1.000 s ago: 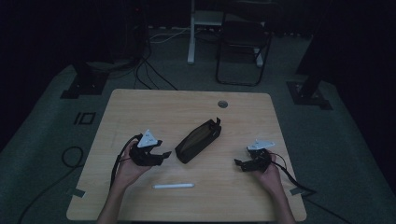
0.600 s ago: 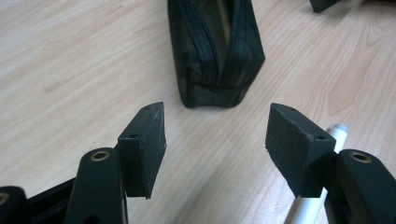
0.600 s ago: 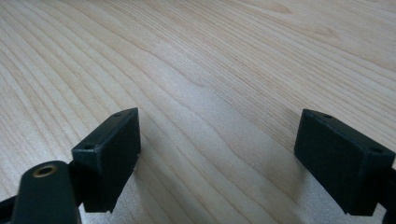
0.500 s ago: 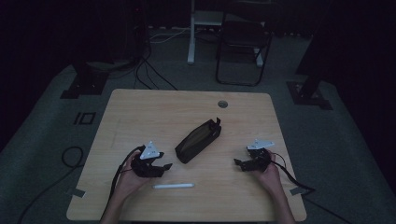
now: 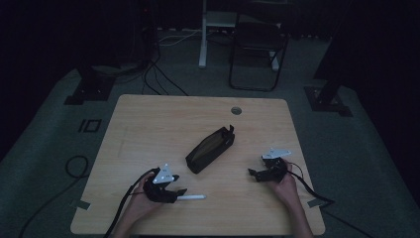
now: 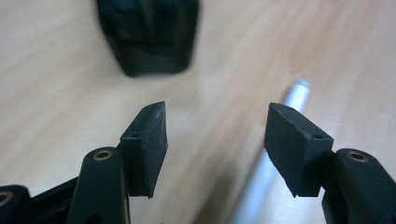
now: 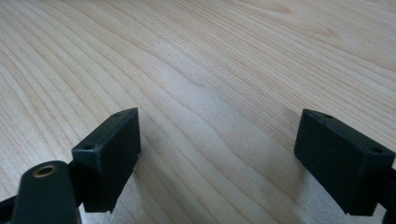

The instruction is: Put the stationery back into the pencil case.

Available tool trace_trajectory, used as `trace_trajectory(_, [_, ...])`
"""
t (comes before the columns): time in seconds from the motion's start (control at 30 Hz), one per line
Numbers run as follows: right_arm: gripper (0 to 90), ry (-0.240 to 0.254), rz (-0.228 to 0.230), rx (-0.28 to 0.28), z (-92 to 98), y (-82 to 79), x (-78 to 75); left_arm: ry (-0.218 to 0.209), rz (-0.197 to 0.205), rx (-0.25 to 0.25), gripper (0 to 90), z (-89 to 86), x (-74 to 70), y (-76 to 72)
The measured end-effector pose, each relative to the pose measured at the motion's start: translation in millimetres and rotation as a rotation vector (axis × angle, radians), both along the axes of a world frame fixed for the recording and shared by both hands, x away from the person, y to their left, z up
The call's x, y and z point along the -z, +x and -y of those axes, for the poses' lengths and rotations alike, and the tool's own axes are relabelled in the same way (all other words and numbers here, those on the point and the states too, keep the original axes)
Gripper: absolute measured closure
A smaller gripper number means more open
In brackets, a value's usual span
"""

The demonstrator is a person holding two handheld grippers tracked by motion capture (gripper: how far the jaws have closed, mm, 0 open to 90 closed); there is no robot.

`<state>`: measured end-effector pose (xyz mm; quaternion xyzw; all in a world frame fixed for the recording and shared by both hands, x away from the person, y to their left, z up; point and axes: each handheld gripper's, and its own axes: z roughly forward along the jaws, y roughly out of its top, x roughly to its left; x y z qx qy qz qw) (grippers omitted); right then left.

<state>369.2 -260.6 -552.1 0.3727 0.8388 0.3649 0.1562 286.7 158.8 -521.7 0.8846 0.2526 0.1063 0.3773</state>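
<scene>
A black pencil case (image 5: 210,148) lies slantwise in the middle of the wooden table (image 5: 148,124), its zip side open. A white pen (image 5: 194,197) lies near the front edge. My left gripper (image 5: 181,192) is low over the pen's left end, jaws open. In the left gripper view the left gripper (image 6: 217,140) has the pen (image 6: 261,186) running just inside the right pad, not pressed, with the case (image 6: 149,37) blurred beyond. My right gripper (image 5: 252,173) rests at the table's right, pointing left. In the right gripper view the right gripper (image 7: 219,154) is open over bare wood.
A round cable hole (image 5: 236,110) sits near the table's far edge. Behind the table stand a dark chair (image 5: 257,44) and a white post (image 5: 203,34). Cables trail over the floor at the left (image 5: 74,166), and each gripper drags its own cable off the front edge.
My left gripper has come toward the front edge and down, from beside the case to the pen's left end. The right gripper, case and pen have stayed put.
</scene>
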Motion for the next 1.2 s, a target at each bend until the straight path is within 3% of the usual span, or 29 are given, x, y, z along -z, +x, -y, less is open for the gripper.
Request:
trace_trajectory(0.03, [14.2,0.000,0.000,0.000,0.0,0.0,0.0,0.020,0.008,0.002,39.9,1.6,1.9,-2.6])
trace_trajectory(0.13, [14.2,0.000,0.000,0.000,0.0,0.0,0.0,0.003,-0.003,0.009,39.6,1.4,6.1,-7.5])
trace_trajectory(0.5, [14.2,0.000,0.000,0.000,0.0,0.0,0.0,0.008,-0.030,-0.008,41.2,-4.1,19.2,-16.6])
trace_trajectory(0.8, [14.2,0.000,0.000,0.000,0.0,-0.1,0.0,0.033,0.005,-0.015,47.6,-1.3,21.2,-18.5])
trace_trajectory(1.2, [14.2,-0.001,0.000,0.000,0.0,-0.1,0.0,0.036,0.003,-0.014,72.2,0.1,19.3,-14.9])
